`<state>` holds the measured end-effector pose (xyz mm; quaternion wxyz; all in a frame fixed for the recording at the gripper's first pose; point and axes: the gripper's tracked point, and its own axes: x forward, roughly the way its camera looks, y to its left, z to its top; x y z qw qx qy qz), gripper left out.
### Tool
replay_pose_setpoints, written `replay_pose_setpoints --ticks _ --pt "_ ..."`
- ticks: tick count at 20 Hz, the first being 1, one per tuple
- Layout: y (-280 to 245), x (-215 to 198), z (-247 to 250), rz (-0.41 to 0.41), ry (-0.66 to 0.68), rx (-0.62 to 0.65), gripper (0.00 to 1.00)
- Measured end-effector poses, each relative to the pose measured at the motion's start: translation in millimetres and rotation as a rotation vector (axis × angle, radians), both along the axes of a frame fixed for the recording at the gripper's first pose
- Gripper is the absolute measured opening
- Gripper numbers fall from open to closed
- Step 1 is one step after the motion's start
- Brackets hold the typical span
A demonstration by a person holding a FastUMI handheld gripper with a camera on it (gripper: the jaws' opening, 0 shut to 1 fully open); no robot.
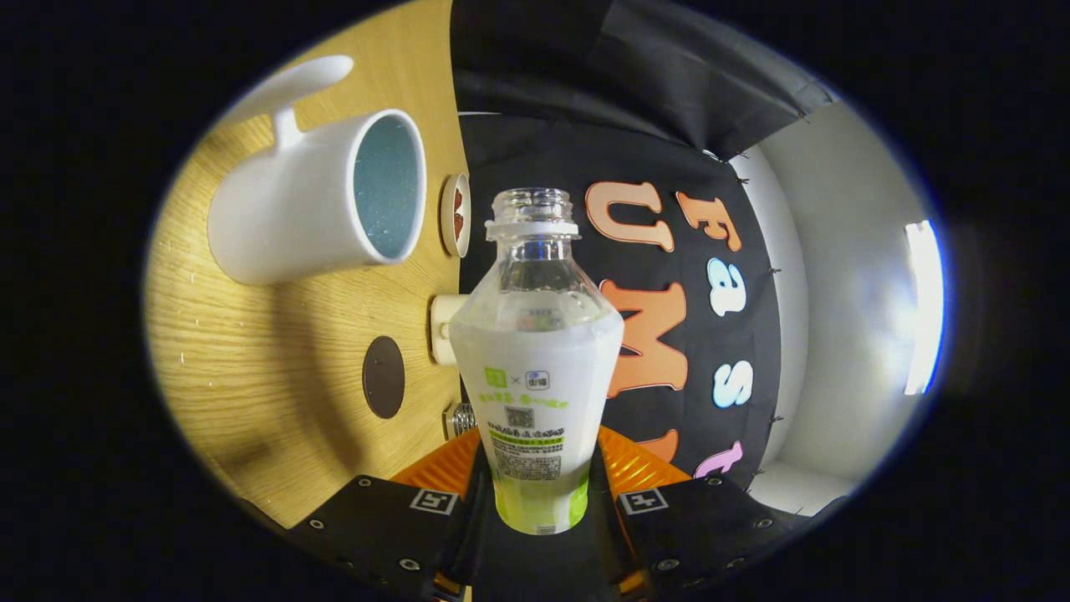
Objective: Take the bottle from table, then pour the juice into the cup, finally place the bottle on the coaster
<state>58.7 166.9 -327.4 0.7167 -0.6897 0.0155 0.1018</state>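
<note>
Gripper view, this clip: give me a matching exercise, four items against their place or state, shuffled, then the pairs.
Items:
1. bottle
2. cup
3. coaster
4. gripper

Places or states:
A. dark round disc lying bare on the wooden table
B. white with a handle, mouth facing the bottle's neck
C. uncapped, held between the jaws
D. shut on the bottle's lower body

Pairs: 1-C, 2-B, 3-A, 4-D
</note>
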Motion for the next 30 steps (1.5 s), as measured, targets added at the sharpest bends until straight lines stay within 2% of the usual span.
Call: replay_pose_setpoints --ticks 5,16,30 --pt "3 3 4 0.023 -0.032 -0.062 0.56" --pt "2 6 8 0.015 -0.042 -0.103 0.56" --pt "-2 6 13 0.055 -0.059 -0.188 0.55"
